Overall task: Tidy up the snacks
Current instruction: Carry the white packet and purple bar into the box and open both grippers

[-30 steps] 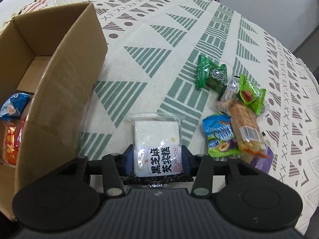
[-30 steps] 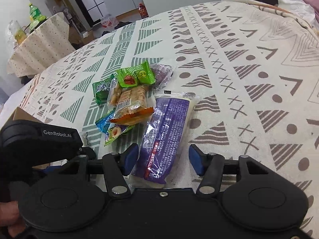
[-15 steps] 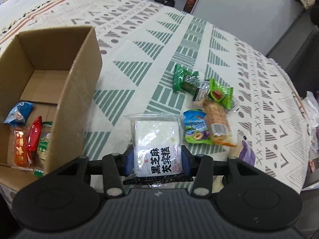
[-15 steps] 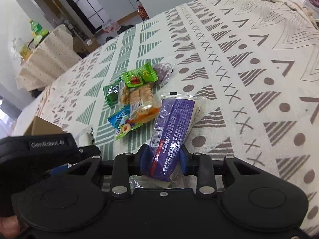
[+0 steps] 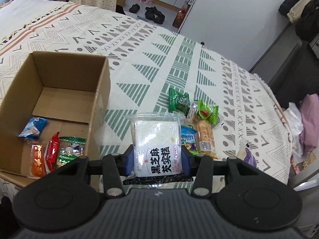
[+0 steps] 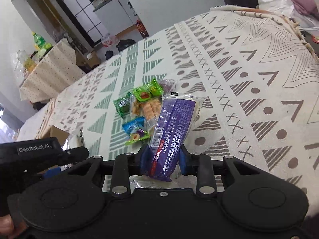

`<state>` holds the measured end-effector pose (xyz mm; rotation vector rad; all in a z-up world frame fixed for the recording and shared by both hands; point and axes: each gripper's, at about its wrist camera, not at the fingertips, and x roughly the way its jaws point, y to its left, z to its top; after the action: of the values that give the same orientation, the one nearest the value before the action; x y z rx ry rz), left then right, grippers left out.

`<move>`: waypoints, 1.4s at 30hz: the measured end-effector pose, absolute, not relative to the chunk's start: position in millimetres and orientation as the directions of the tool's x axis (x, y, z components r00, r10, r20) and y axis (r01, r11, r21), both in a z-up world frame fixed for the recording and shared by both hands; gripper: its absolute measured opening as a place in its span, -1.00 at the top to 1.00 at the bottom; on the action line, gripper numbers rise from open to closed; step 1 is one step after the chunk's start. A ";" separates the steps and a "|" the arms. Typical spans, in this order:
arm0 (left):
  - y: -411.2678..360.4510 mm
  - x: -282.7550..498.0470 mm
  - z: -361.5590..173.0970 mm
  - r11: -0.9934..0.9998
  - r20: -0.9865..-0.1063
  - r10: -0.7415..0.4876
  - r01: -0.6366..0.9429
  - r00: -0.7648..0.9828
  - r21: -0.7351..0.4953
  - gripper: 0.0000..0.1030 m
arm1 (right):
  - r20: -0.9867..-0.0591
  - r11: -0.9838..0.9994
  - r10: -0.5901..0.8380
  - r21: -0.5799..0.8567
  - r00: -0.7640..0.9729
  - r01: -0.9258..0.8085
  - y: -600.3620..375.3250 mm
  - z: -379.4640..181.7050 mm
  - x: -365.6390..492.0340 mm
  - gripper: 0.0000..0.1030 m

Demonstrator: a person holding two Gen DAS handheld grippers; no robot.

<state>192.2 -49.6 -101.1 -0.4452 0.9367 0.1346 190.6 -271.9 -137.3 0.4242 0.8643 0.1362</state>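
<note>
Two packets are now off the cloth, one in each of my grippers. My right gripper [image 6: 163, 158] has just closed its jaws on the purple packet [image 6: 172, 131]; a second ago the pads stood clear on either side of it, and now they pinch its near end and its far end tilts up off the tablecloth [image 6: 249, 83]. My left gripper [image 5: 156, 159] keeps its pinch on the white rice-cake packet [image 5: 156, 139] and has risen. Ahead and left of that gripper, the cardboard box [image 5: 103, 91] now shows its floor, with several snacks already inside. Ahead and right, the loose snack pile [image 5: 197, 123] remains on the cloth. I judge both packets ready to carry to the box.
</note>
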 end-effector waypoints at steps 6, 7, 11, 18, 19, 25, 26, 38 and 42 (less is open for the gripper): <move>-32.7 181.0 -88.5 0.881 -0.775 -0.095 -0.310 0.625 -0.358 0.12 | -0.676 0.905 0.293 0.425 0.677 0.033 -259.0 -118.8 180.0 0.41; -27.9 179.5 -85.1 0.875 -0.767 -0.094 -0.315 0.634 -0.368 0.12 | -0.670 0.905 0.297 0.425 0.681 0.024 -256.5 -115.3 179.4 0.41; -9.1 172.8 -72.5 0.858 -0.738 -0.079 -0.331 0.671 -0.393 0.12 | -0.651 0.910 0.309 0.415 0.693 -0.015 -242.8 -100.1 178.7 0.41; 21.3 168.9 -62.4 0.834 -0.712 -0.055 -0.360 0.700 -0.418 0.12 | -0.601 0.910 0.334 0.405 0.726 -0.084 -214.0 -71.7 176.2 0.41; 26.4 168.3 -62.1 0.829 -0.710 -0.051 -0.367 0.703 -0.423 0.12 | -0.594 0.911 0.339 0.402 0.730 -0.096 -209.2 -68.0 175.0 0.41; 61.4 164.4 -61.2 0.780 -0.703 -0.022 -0.427 0.711 -0.457 0.12 | -0.577 0.909 0.364 0.389 0.731 -0.146 -180.7 -55.3 177.1 0.41; 68.1 163.6 -61.5 0.771 -0.703 -0.016 -0.439 0.711 -0.461 0.12 | -0.576 0.909 0.369 0.386 0.729 -0.156 -175.2 -54.1 178.0 0.41; 130.2 163.6 -75.9 0.671 -0.726 0.023 -0.549 0.687 -0.498 0.12 | -0.596 0.900 0.424 0.358 0.681 -0.248 -112.1 -54.7 188.5 0.41; 140.7 165.7 -84.3 0.647 -0.739 0.017 -0.571 0.674 -0.506 0.12 | -0.611 0.899 0.433 0.340 0.663 -0.274 -93.9 -58.6 191.8 0.41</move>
<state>165.7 140.7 -84.3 -0.8087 0.7697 0.3748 191.8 -93.9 -58.6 0.2273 0.7461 0.4038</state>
